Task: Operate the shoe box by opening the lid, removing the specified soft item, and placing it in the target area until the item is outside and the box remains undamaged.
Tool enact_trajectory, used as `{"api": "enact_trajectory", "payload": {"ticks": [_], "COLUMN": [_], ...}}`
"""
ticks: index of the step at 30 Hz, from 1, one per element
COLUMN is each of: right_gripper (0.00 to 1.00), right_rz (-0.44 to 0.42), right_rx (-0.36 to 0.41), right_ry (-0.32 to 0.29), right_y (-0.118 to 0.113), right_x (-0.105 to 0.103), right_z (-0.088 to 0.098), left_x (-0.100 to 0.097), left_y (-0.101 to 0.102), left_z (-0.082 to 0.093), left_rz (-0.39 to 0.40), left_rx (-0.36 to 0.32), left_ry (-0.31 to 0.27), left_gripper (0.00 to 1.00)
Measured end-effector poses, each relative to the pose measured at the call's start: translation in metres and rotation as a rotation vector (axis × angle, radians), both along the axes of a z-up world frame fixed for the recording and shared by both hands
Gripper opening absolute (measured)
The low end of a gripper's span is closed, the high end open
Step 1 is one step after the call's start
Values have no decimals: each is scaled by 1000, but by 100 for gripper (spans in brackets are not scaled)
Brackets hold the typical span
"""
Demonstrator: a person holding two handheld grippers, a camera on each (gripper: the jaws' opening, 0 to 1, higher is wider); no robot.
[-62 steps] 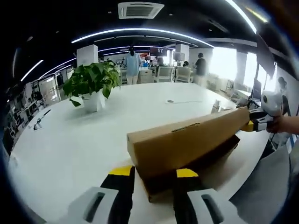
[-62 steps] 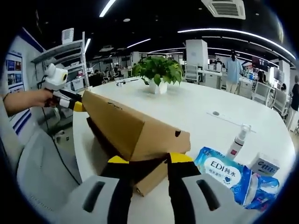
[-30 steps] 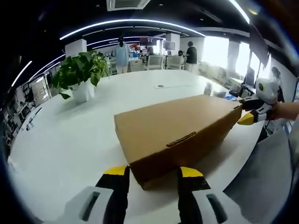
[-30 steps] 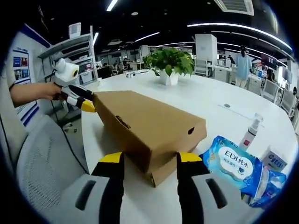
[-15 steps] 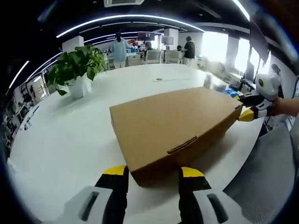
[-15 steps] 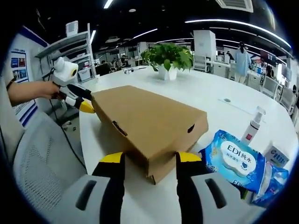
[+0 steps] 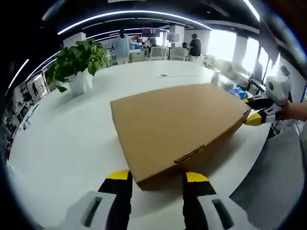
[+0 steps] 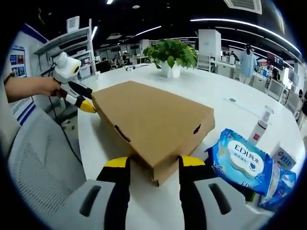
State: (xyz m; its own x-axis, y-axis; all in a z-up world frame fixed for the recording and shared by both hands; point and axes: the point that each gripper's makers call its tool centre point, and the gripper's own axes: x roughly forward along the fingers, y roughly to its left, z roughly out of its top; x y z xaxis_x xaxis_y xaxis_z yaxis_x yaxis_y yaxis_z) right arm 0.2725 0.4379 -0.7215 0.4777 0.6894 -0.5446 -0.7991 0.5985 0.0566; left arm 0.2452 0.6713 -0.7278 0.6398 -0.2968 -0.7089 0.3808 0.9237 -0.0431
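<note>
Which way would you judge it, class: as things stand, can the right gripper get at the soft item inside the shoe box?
Probably not yet. The shoe box has its lid down, hiding the contents, and the right gripper sits open at one end.

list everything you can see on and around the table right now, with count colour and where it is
shoe box: 1, brown cardboard, lid down, near table edge between both claws
table: 1, white
potted plant: 1, green in white pot, far side of table
wipes pack: 1, blue, right of box in right gripper view
spray bottle: 1, white, beyond wipes
chair: 1, grey mesh, beside table
people: several, standing far in the background
left claw: black with yellow tips, open at one box end
right claw: black with yellow tips, open at the other end
</note>
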Motion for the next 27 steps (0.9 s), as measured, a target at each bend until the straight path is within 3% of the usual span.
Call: {"api": "enact_trajectory", "payload": {"ticks": [10,27], "right_gripper": [36,36], "right_rz": [0,-20], "right_rx": [-17,-15], "right_ry": [-6,-6], "right_y": [-1,0], "right_x": [4,26], "right_z": [-3,-3], "left_x": [4,32], "left_y": [1,1], "left_z": [-4,-3], "left_rz": [-6,-30], "left_rx": [6,14], "left_ry": [14,24], "left_gripper": [41,41]}}
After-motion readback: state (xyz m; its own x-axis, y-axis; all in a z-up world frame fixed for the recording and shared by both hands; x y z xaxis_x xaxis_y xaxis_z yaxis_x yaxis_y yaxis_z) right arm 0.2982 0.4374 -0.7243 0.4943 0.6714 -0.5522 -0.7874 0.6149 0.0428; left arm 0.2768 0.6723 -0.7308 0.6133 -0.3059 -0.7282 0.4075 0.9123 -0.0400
